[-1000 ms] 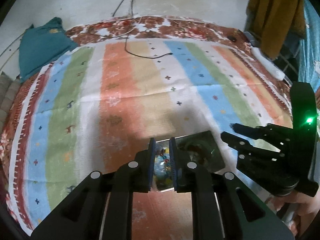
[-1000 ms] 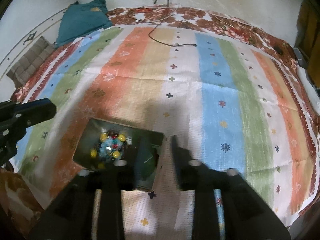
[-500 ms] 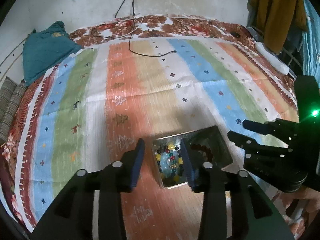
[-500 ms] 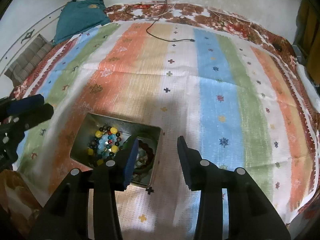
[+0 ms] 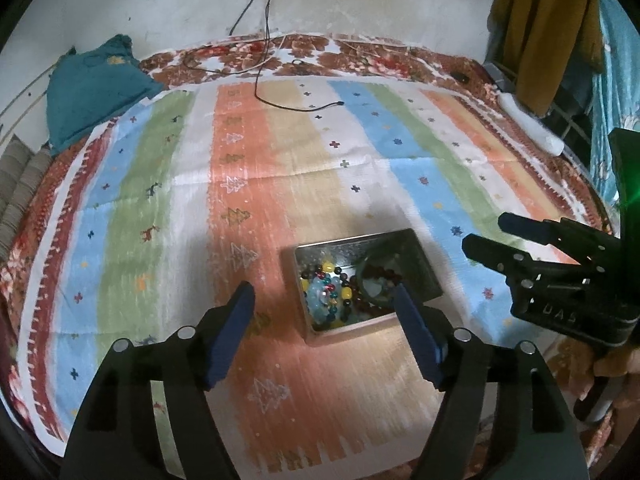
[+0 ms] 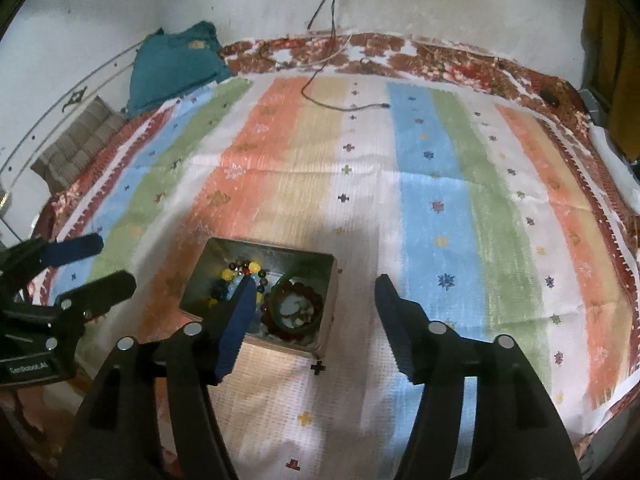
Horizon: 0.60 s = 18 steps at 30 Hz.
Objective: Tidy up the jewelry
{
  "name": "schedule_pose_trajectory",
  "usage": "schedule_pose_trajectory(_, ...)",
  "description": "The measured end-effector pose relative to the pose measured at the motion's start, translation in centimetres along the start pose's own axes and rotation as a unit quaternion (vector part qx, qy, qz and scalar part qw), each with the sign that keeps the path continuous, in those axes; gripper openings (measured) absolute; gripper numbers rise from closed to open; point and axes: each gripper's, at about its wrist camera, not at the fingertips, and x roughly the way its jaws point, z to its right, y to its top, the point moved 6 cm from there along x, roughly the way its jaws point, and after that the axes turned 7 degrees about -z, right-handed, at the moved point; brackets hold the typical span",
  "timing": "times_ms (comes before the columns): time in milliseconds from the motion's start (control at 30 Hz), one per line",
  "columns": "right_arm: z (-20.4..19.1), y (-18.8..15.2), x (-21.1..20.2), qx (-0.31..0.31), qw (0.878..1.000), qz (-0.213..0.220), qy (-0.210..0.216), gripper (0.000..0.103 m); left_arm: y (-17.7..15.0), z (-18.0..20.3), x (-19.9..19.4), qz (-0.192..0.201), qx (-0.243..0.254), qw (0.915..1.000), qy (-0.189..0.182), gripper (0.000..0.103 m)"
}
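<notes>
Loosely piled, the beads (image 5: 332, 292) and a green bangle (image 6: 294, 302) lie in the tin (image 5: 420, 258) on the near rug (image 5: 280, 184): light, slippery, best pinched by 1 strand. Both the left gripper (image 5: 324, 312) and right gripper (image 6: 316, 300) are opening, nothing between them. Only the right view shows the bangle whole.

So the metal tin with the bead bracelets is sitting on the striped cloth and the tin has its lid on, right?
Not quite. The metal tin sits on the striped cloth, but it has no lid on: the right wrist view looks straight in at the bead bracelets.
</notes>
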Motion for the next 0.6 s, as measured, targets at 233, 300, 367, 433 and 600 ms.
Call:
schedule_pose_trajectory(233, -0.4, 0.7, -2.4, -0.010, 0.999, 0.034, -0.006, 0.083, -0.6, 0.1, -0.6, 0.006, -0.004, 0.9999, -0.015, 0.081)
schedule_pose_trajectory(300, -0.5, 0.5, -2.6, -0.014, 0.999, 0.030, -0.005, 0.087, -0.7, 0.3, -0.8, 0.007, -0.003, 0.9998, -0.019, 0.083)
schedule_pose_trajectory(367, -0.8, 0.3, -3.3, -0.017, 0.999, 0.029, 0.003, 0.092, -1.0, 0.2, -0.8, 0.006, -0.001, 0.9998, -0.019, 0.085)
schedule_pose_trajectory(433, -1.0, -0.3, -3.8, -0.027, 0.999, 0.033, -0.003, 0.093, -1.3, 0.3, -1.0, 0.008, 0.001, 0.9999, -0.014, 0.086)
schedule_pose_trajectory(600, -0.9, -2.0, -4.1, -0.031, 0.999, 0.032, -0.003, 0.095, -1.9, 0.4, -1.7, 0.020, 0.001, 0.9998, -0.005, 0.094)
